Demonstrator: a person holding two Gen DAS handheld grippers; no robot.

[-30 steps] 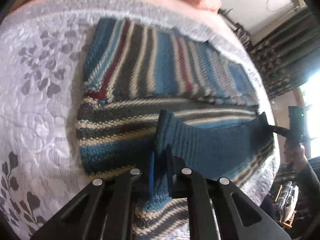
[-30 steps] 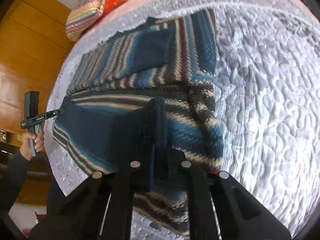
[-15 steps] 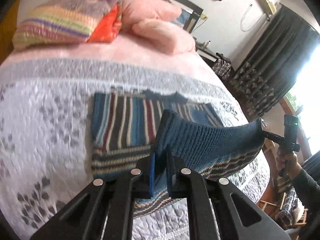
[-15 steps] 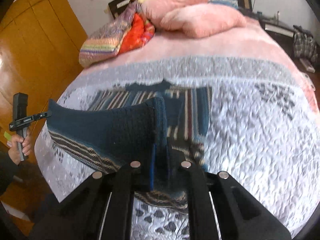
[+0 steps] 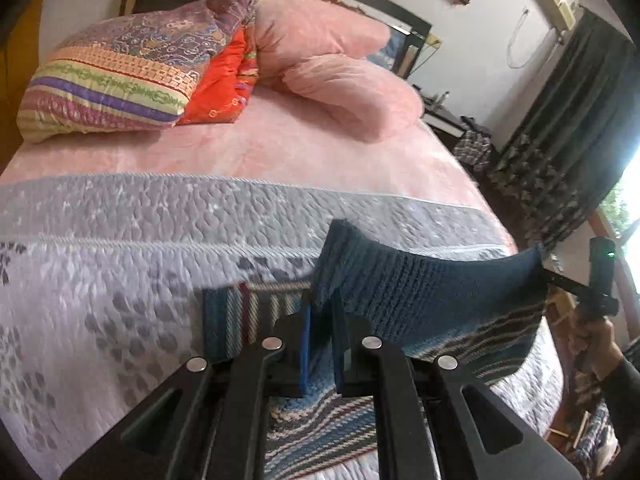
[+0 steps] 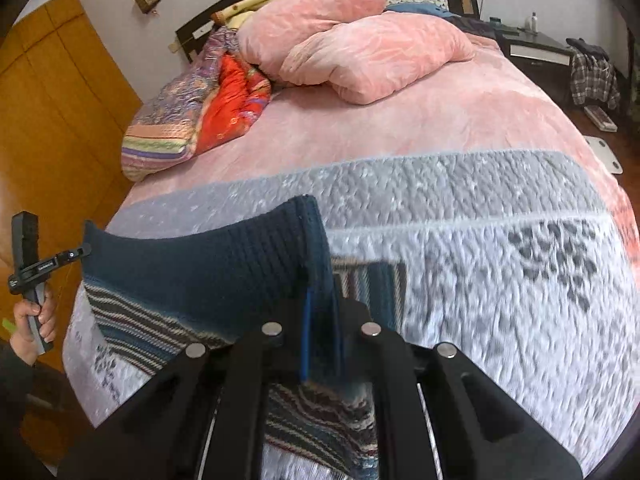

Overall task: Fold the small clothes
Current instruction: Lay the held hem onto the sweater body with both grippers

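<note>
One striped knit sweater (image 5: 432, 300) lifted by dark-blue ribbed hem above grey quilted bedspread (image 5: 120, 272), rest trailing on bed. Left gripper (image 5: 320, 312) clamped on one hem corner; right gripper (image 6: 320, 300) clamped on other corner. Pink pillows (image 6: 360, 40) beyond, well apart.

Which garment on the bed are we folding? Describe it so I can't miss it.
On the bed's grey quilt, nearest the foot, lies the striped sweater. Left gripper and right gripper hold its ribbed navy hem up. It is the only knitted item; the pillows are plush pink.
</note>
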